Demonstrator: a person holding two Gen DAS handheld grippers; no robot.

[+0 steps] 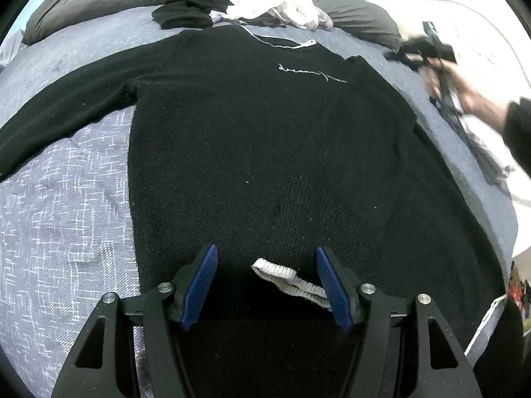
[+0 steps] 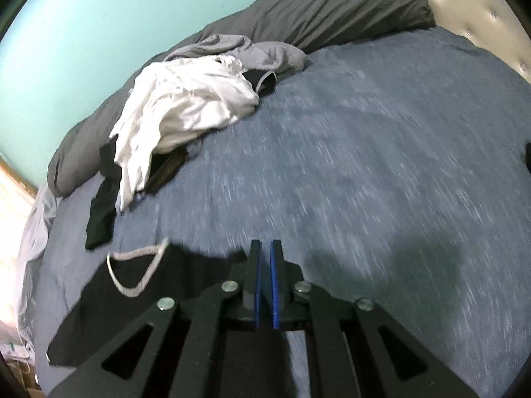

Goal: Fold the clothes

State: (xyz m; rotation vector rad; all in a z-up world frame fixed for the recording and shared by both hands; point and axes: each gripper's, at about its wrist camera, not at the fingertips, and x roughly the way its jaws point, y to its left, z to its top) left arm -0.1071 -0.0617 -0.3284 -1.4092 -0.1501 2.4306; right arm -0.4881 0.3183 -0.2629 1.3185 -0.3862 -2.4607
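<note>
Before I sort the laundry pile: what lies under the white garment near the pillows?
Under the white garment a black piece of clothing sticks out at its lower edge, and grey clothing shows behind it. The blue bedspread lies beneath. Anything else under it is covered.

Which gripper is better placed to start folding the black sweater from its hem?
Left, probably. The left gripper hangs over the black sweater at its hem, jaws apart around a white ribbed piece. The right gripper is shut on nothing, off by the collar over the blue bedspread.
</note>
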